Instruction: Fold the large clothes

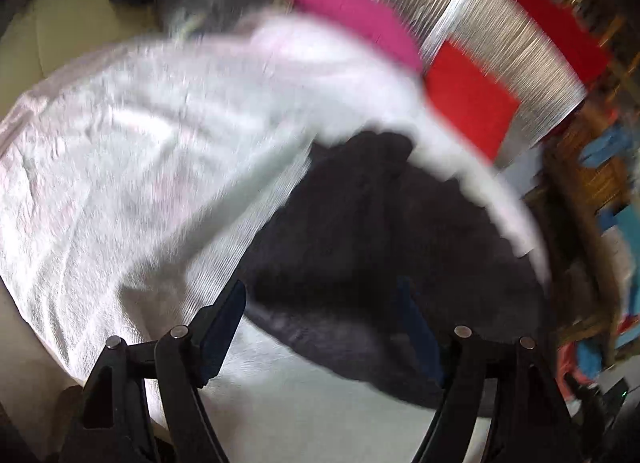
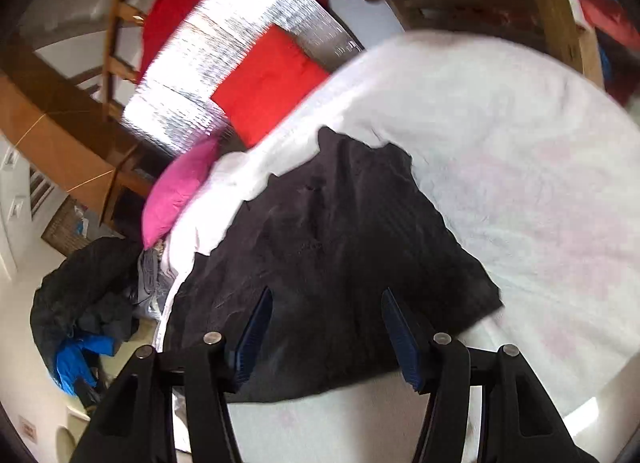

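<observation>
**Right wrist view: lining up both grippers on the dark garment**

Right wrist view is showing a dark garment (image 2: pixel 332 263) lying crumpled on a white bed cover (image 2: pixel 540 183), with the right gripper (image 2: pixel 326 327) hovering above its near edge, jaws standing apart and holding nothing. Left wrist view is badly blurred, but the left gripper (image 1: pixel 320 327) is likewise gaping wide over the same dark cloth (image 1: pixel 380 255), empty.

Doing this step well is, by my judgement, a matter of finding true corners or a hem before closing: the garment is lying bunched, so its outline is hard to read, and whether it is a shirt or trousers I cannot tell. Each gripper should be settling on a single layer at opposite ends of one edge, not pinching the bed cover underneath along with it. A pink pillow (image 2: pixel 180 191) and a red cushion (image 2: pixel 272 83) are sitting beyond the far side, well apart from the garment, so spreading it toward the open white area seems safest.
</observation>
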